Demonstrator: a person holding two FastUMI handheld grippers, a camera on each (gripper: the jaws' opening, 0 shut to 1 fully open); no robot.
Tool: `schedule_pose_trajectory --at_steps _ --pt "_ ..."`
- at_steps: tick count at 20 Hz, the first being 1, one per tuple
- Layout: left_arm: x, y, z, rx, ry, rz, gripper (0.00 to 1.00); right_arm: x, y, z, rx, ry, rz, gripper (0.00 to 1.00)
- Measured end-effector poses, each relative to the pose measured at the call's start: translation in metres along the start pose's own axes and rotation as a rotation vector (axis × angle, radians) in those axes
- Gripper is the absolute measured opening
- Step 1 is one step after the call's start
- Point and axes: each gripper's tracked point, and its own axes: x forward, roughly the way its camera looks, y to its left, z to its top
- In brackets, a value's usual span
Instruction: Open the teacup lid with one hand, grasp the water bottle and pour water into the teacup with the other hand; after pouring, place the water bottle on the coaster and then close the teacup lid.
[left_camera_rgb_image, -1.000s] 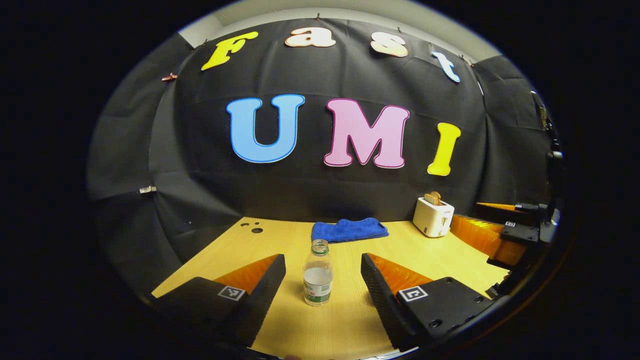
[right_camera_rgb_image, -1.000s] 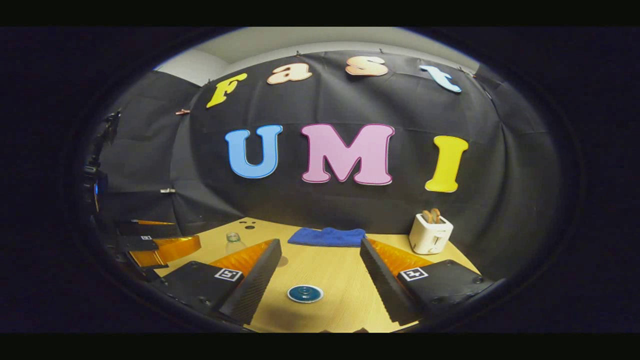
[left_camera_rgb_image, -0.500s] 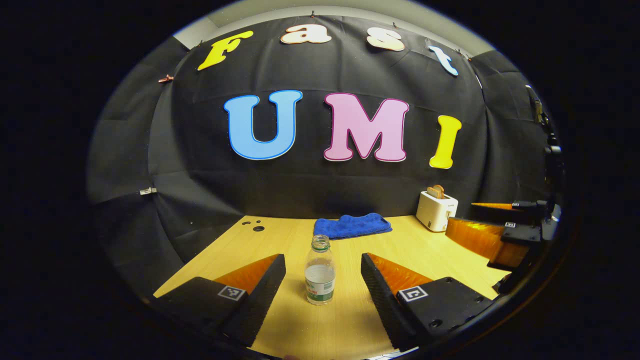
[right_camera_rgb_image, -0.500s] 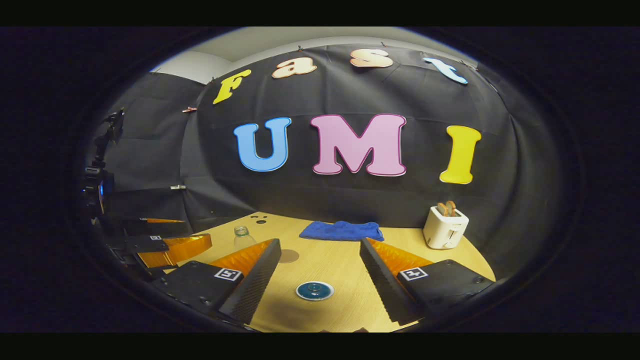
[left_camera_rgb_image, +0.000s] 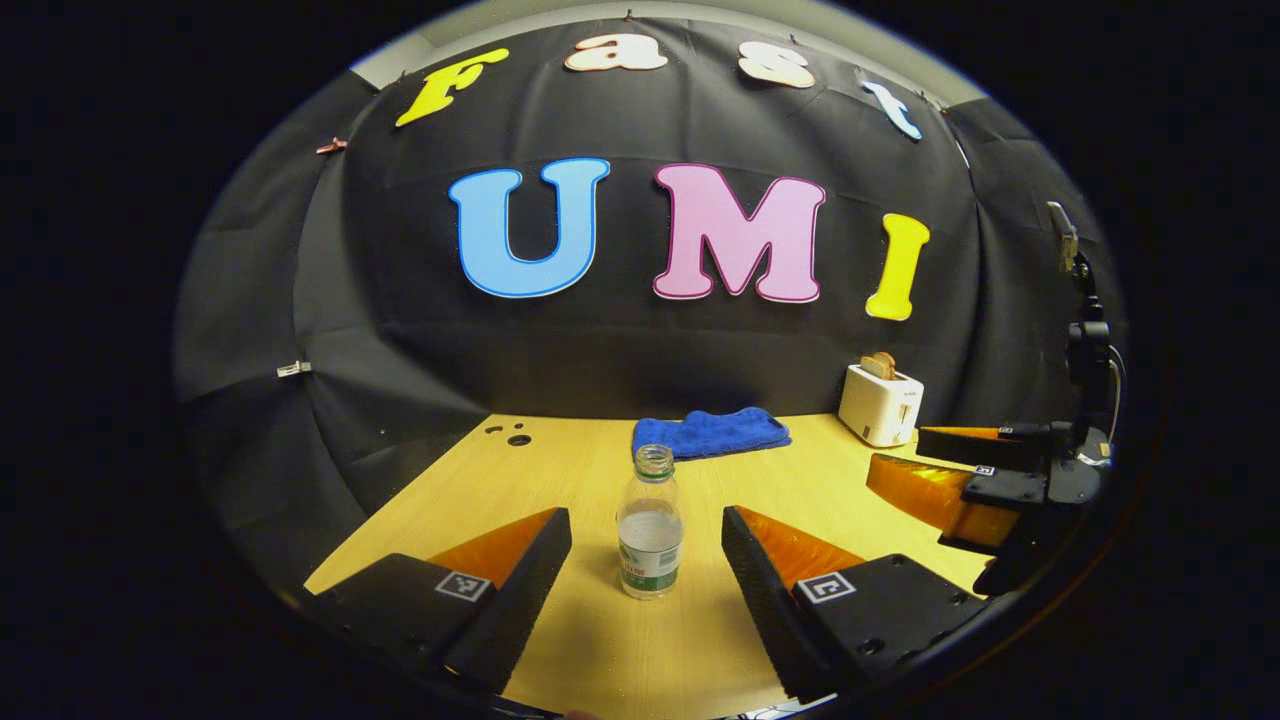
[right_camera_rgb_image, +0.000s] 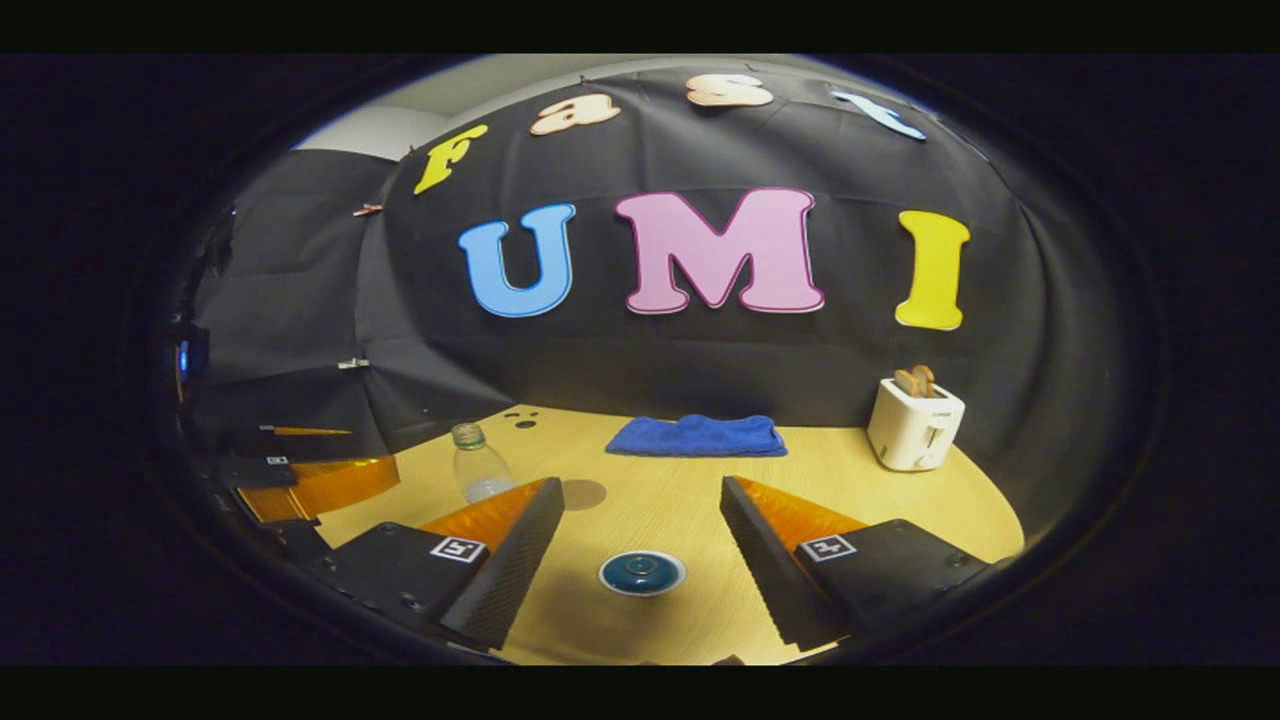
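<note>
1. The left gripper (left_camera_rgb_image: 647, 525) is spread wide and holds nothing; the uncapped water bottle (left_camera_rgb_image: 649, 525) stands on the table (left_camera_rgb_image: 580, 480) between its fingers, untouched.
2. The right gripper (right_camera_rgb_image: 640, 505) is likewise agape and empty, with the lidded teacup (right_camera_rgb_image: 642, 573) between its fingers, clear of both.
3. The coaster (right_camera_rgb_image: 583, 494) lies just beside the bottle.

On the desk (right_camera_rgb_image: 680, 500) stand one water bottle (left_camera_rgb_image: 649, 523), uncapped, one lidded teacup (right_camera_rgb_image: 642, 573), one round coaster (right_camera_rgb_image: 583, 493), one folded blue towel (right_camera_rgb_image: 697, 436) at the far edge, and one white toaster (right_camera_rgb_image: 915, 423) toward the far right corner, holding two slices of toast (right_camera_rgb_image: 917, 380). Two grippers count in all: the left gripper (left_camera_rgb_image: 645, 540) and the right gripper (right_camera_rgb_image: 640, 525).
</note>
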Motion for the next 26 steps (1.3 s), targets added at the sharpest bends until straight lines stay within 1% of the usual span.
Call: schedule_pose_trajectory --at_steps 3,7,10,14,16,18,21,24,26 --pt "0.017 0.007 -0.015 -0.011 0.009 0.002 0.95 0.015 -0.004 -0.022 -0.005 0.016 -0.020 0.98" --pt "0.042 0.016 -0.041 -0.057 0.029 0.010 0.95 0.038 -0.010 -0.053 0.023 0.015 -0.042 0.98" --pt "0.055 0.023 -0.060 -0.089 0.041 0.010 0.96 0.054 -0.011 -0.085 0.042 0.037 -0.051 0.98" --pt "0.062 0.031 -0.078 -0.070 0.051 0.029 0.95 0.061 -0.009 -0.110 0.041 0.045 -0.052 0.97" --pt "0.061 0.032 -0.085 -0.058 0.063 0.032 0.95 0.063 -0.009 -0.117 0.025 0.041 -0.049 0.98" --pt "0.057 0.028 -0.091 -0.040 0.067 0.010 0.95 0.065 -0.010 -0.119 0.013 0.029 -0.048 0.97" --pt "0.054 0.025 -0.100 -0.045 0.089 -0.023 0.96 0.070 -0.009 -0.126 0.013 0.024 -0.043 0.97" --pt "0.054 0.026 -0.106 -0.046 0.101 -0.022 0.95 0.076 -0.008 -0.131 -0.005 0.016 -0.036 0.97" --pt "0.056 0.026 -0.107 -0.044 0.104 -0.022 0.95 0.078 -0.008 -0.132 -0.014 0.008 -0.034 0.87"
